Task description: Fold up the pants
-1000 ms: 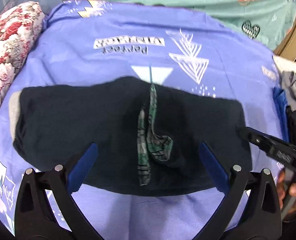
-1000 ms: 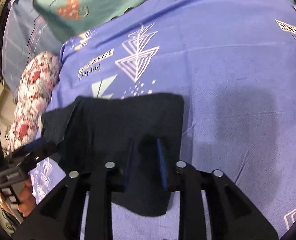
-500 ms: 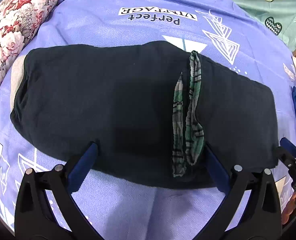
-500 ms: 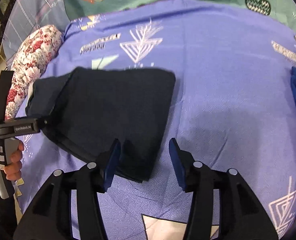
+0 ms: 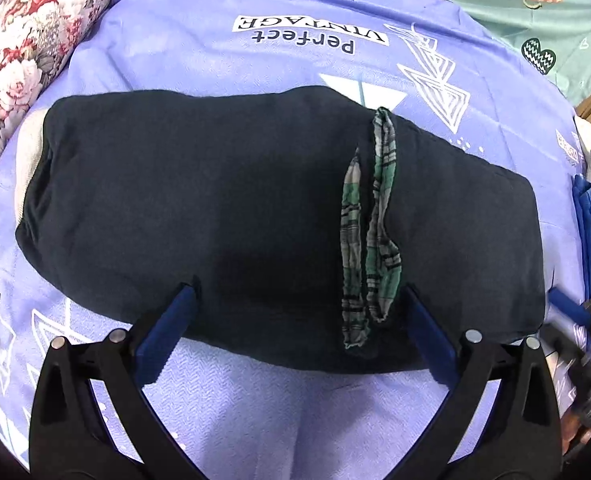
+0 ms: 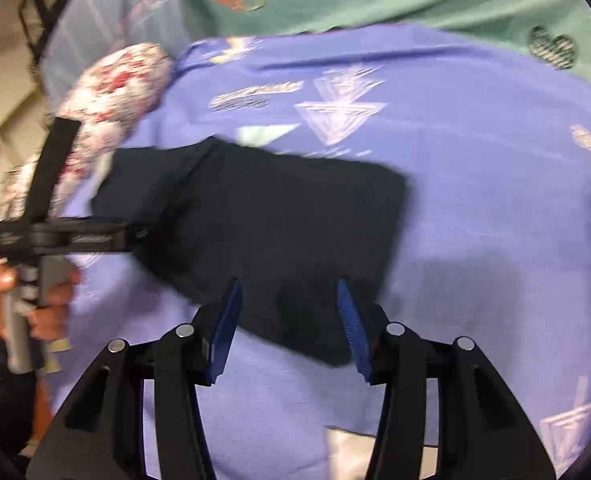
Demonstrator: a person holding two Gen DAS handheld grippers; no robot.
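Observation:
The dark navy pants (image 5: 223,216) lie folded in a flat band across the purple printed sheet (image 5: 255,412). A green plaid drawstring (image 5: 369,220) lies loose on top, right of centre. My left gripper (image 5: 295,300) is open, its blue pads over the pants' near edge, holding nothing. In the right wrist view the pants (image 6: 279,220) show as a dark rectangle. My right gripper (image 6: 289,300) is open and empty over their near right corner. The left gripper (image 6: 71,236) shows at the pants' left end.
A floral pillow (image 5: 27,52) lies at the far left. A teal patterned sheet (image 5: 535,8) lies behind. Blue and grey folded clothes (image 5: 587,208) are stacked at the right edge. The right wrist view is blurred.
My right gripper opened and let go of the pants' corner, then opened wider and drew back. My left gripper moved in lower over the pants. The drawstring now lies flat.

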